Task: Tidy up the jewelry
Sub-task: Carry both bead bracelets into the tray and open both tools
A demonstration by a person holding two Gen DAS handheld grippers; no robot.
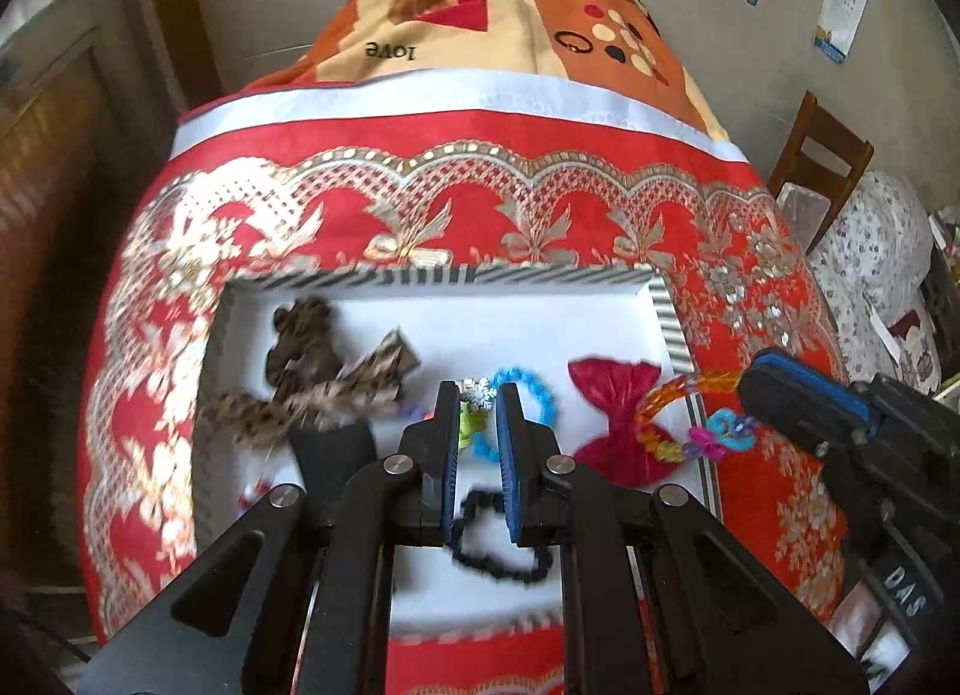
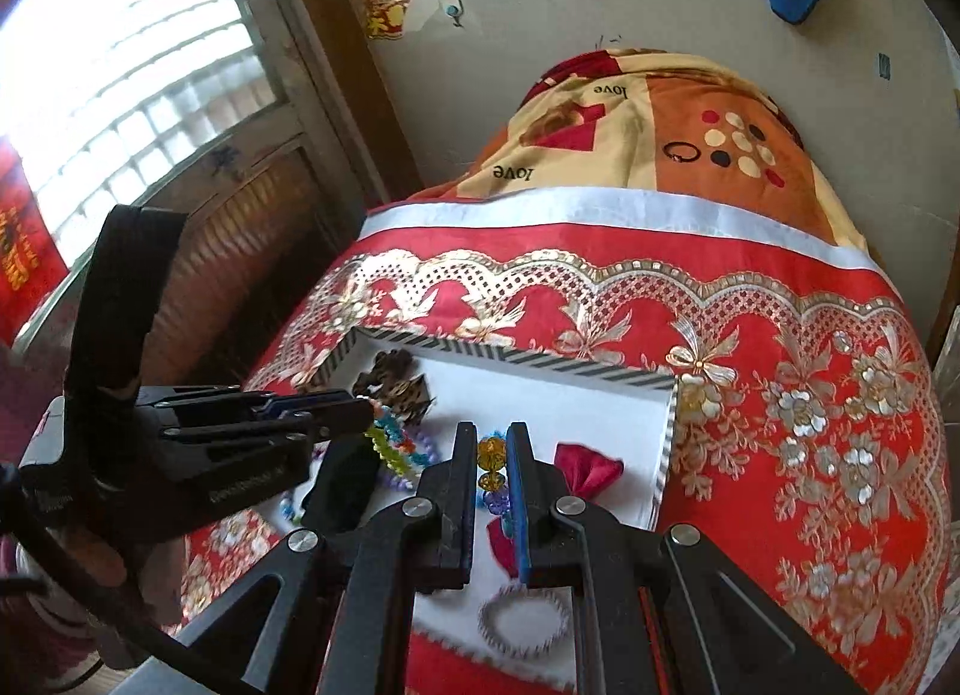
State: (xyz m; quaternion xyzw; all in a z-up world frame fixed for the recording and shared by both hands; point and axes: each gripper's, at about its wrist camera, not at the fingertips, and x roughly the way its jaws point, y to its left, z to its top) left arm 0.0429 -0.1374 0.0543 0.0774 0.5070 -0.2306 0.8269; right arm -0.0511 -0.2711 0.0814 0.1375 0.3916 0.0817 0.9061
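A white tray (image 1: 642,299) with a striped rim lies on the red cloth and holds several hair and jewelry pieces. My left gripper (image 1: 478,392) is shut on a colourful bead bracelet (image 2: 387,443) with a snowflake charm (image 1: 479,393), held just over the tray's middle. My right gripper (image 2: 491,431) is shut on a bracelet of amber and purple beads (image 2: 491,458). In the left wrist view that bracelet (image 1: 672,413) hangs over the tray's right rim from the right gripper (image 1: 747,389). The left gripper (image 2: 366,413) shows at the left of the right wrist view.
In the tray lie a leopard-print bow (image 1: 312,365), a blue bracelet (image 1: 534,389), a red bow (image 1: 612,425), a black bead bracelet (image 1: 498,560) and a striped hair tie (image 2: 525,623). A covered mound (image 1: 480,17) rises behind the table, and a wooden chair (image 1: 822,155) stands at the right.
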